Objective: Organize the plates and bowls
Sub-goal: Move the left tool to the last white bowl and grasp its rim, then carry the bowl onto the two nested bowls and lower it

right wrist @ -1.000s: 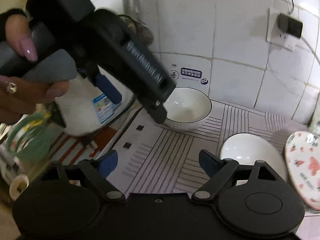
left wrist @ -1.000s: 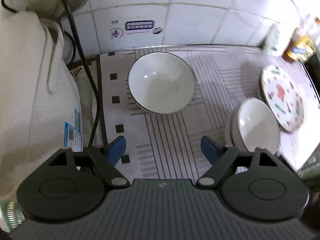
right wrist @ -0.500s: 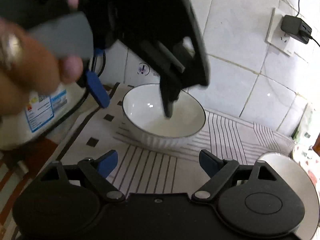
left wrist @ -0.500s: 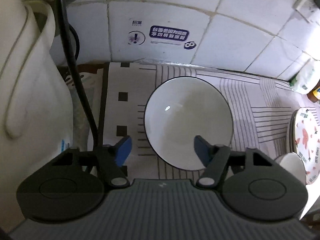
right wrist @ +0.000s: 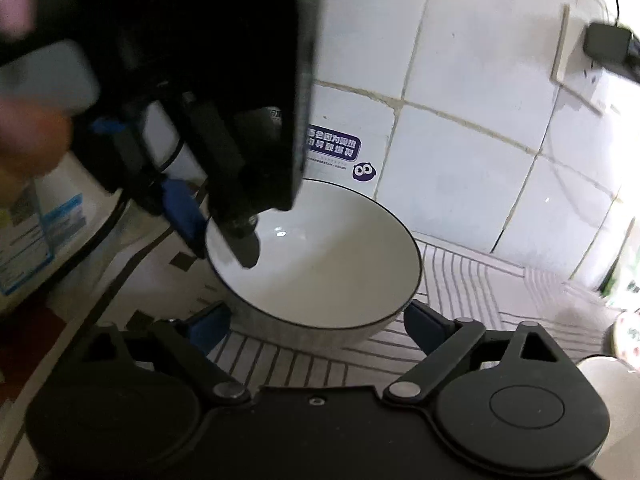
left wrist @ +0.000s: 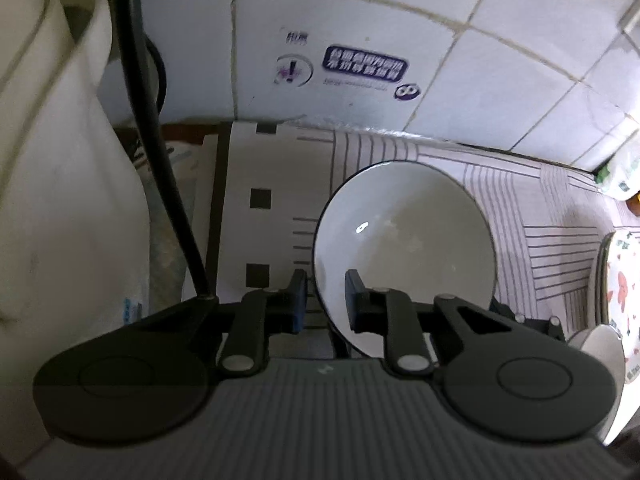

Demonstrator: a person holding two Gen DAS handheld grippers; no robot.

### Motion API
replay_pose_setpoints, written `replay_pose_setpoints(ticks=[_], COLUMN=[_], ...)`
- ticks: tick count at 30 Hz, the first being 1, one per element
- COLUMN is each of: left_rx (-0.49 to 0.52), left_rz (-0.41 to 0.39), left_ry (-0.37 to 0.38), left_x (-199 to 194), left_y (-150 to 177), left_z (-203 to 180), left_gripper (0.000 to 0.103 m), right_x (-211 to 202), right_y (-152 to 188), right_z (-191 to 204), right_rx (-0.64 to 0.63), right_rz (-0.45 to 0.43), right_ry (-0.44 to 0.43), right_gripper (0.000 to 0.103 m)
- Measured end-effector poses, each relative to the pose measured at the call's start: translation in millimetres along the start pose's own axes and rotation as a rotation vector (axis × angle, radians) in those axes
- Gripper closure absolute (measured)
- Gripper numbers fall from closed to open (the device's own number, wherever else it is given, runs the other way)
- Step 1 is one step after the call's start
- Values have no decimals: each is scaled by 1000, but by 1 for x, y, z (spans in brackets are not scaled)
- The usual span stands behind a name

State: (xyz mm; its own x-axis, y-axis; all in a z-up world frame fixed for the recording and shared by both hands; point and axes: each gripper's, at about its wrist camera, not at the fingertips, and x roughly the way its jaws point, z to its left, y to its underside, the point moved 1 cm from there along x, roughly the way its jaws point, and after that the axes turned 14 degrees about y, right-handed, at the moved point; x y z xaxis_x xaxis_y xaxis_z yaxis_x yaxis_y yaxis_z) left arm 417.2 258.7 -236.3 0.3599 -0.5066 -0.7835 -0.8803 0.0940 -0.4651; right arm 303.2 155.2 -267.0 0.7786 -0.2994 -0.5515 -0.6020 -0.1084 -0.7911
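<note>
At the far left a white appliance [left wrist: 60, 200] and its black cable [left wrist: 160, 152] crowd the striped mat [left wrist: 560, 248], leaving a narrow strip between them and the white bowl [left wrist: 404, 240], which looks empty and sits near the tiled wall [left wrist: 500, 60]. The left gripper [left wrist: 325, 300] has its jaws clenched on the bowl's near-left rim, one finger inside and one outside. The right gripper [right wrist: 316, 324] holds its jaws released just before the bowl's near side, with a second white bowl [left wrist: 604, 352] and a floral plate [left wrist: 622, 276] at the right edge.
</note>
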Motion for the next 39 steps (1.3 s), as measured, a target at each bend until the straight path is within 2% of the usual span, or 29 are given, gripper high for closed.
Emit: replay_pose_setpoints(ticks=[7, 12, 17, 21, 25, 30, 39], left_rx=[-20, 51, 81, 107, 107, 133, 170], left_rz=[-4, -16, -15, -16, -55, -63, 16], left_ry=[21, -21, -43, -60, -38, -34, 7], left_x=[12, 4, -16, -41, -71, -100, -123], left_y=[6, 9, 11, 18, 30, 43, 67], left_z=[6, -4, -10, -18, -29, -49, -90], left_gripper=[90, 90, 90, 89, 89, 89, 89], right_x=[11, 13, 2, -23, -54, -92, -154], right_y=[0, 4, -1, -9, -15, -19, -13], right_z=[-13, -19, -7, -6, -13, -25, -57], right_rx=[-1, 55, 86, 88, 99, 90, 71], right_rz=[21, 12, -31, -48, -68, -102, -93], right_ry=[-64, -94, -97, -120, -131, -122, -87], right_gripper=[7, 6, 7, 7, 7, 7, 7])
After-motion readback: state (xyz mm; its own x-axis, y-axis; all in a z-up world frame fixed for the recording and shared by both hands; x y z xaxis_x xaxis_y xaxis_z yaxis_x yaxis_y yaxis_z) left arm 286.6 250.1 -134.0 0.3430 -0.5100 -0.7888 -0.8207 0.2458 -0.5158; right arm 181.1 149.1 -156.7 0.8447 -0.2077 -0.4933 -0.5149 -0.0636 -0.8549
